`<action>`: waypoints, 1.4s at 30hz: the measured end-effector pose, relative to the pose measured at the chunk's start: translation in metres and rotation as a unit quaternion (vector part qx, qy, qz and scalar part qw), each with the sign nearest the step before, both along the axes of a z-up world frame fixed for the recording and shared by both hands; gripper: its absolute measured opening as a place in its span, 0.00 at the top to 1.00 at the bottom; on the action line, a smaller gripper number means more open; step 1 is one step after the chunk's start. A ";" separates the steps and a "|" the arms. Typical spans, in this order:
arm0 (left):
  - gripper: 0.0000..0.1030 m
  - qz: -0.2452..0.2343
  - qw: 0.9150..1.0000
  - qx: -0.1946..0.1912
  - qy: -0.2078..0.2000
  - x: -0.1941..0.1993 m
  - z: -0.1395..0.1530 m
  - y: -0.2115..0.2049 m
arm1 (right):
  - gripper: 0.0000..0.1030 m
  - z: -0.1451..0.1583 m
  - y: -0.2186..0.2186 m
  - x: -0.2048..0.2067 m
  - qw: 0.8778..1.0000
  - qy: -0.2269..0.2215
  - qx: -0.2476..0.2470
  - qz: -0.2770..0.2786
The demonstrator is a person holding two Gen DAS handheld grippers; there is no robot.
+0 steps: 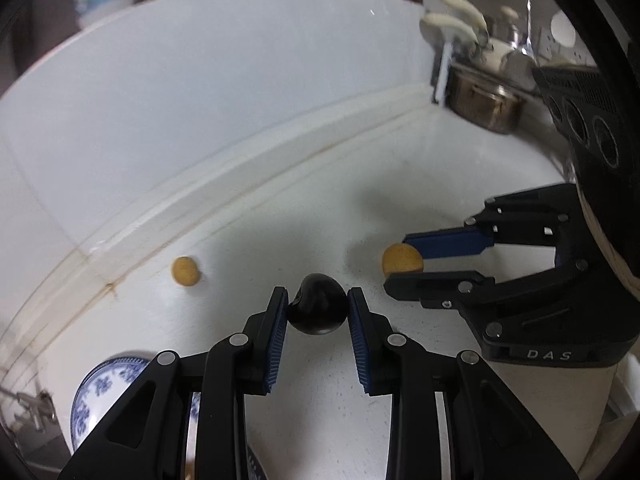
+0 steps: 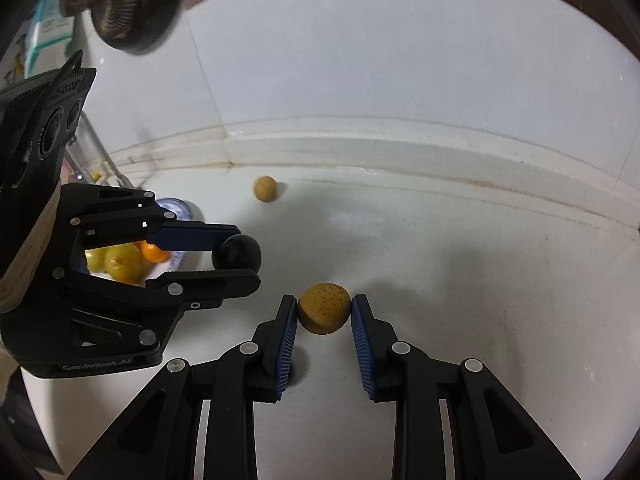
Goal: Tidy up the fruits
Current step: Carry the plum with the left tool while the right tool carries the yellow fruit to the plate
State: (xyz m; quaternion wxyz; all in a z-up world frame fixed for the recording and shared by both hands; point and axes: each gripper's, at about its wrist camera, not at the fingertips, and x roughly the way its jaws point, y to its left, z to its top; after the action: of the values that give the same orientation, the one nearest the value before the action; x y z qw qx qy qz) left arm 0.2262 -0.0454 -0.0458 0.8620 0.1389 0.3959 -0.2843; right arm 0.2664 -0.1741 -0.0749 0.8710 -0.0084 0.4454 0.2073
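Pinching round fruits [image 2: 324,314], no long axis.

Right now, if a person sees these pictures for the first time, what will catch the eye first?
Two black grippers work side by side on the white counter. The left gripper pinches a glossy black fruit, and the right gripper closes on a speckled yellow-brown fruit. A second yellow-brown fruit lies alone near the wall, and a blue-and-white bowl waits behind the left gripper.

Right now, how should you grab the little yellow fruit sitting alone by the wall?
Pinch the lone yellow fruit across its round middle, coming from above or the front; the wall is close behind. It is a small ball, so any two opposite sides should work.
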 end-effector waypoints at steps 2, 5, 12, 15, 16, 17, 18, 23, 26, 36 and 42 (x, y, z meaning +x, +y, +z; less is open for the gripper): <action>0.71 0.009 1.000 -0.008 -0.008 -0.007 0.007 0.007 | 0.72 0.008 0.003 -0.006 1.000 -0.009 0.003 0.001; 0.71 0.029 0.999 -0.021 -0.028 -0.021 0.017 0.017 | 0.72 0.021 0.010 -0.016 1.000 -0.025 0.008 0.001; 0.71 0.062 0.995 -0.047 -0.058 -0.042 0.039 0.044 | 0.72 0.046 0.027 -0.036 0.998 -0.052 0.023 0.008; 0.71 0.075 0.993 -0.053 -0.070 -0.051 0.046 0.056 | 0.72 0.057 0.037 -0.046 0.997 -0.067 0.027 0.011; 0.71 0.079 0.993 -0.054 -0.073 -0.054 0.047 0.060 | 0.72 0.061 0.041 -0.049 0.997 -0.070 0.029 0.012; 0.71 0.085 0.992 -0.055 -0.075 -0.056 0.049 0.064 | 0.72 0.063 0.045 -0.051 0.997 -0.074 0.032 0.014; 0.71 0.088 0.991 -0.058 -0.077 -0.059 0.051 0.069 | 0.72 0.065 0.049 -0.052 0.996 -0.076 0.032 0.015; 0.71 0.105 0.989 -0.064 -0.086 -0.074 0.057 0.087 | 0.72 0.076 0.064 -0.063 0.995 -0.088 0.036 0.023; 0.71 0.113 0.987 -0.065 -0.091 -0.081 0.060 0.099 | 0.72 0.081 0.071 -0.069 0.995 -0.091 0.039 0.028; 0.71 0.136 0.983 -0.063 -0.107 -0.097 0.066 0.142 | 0.72 0.089 0.110 -0.082 0.993 -0.099 0.039 0.047; 0.71 0.149 0.981 -0.057 -0.111 -0.099 0.068 0.170 | 0.72 0.091 0.133 -0.080 0.993 -0.100 0.037 0.051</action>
State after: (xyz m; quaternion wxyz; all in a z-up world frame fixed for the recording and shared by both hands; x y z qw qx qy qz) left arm 0.1276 0.1248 0.0219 0.9399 0.0597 0.2970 -0.1575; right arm 0.1863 -0.0407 0.0159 0.8991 -0.0197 0.3469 0.2663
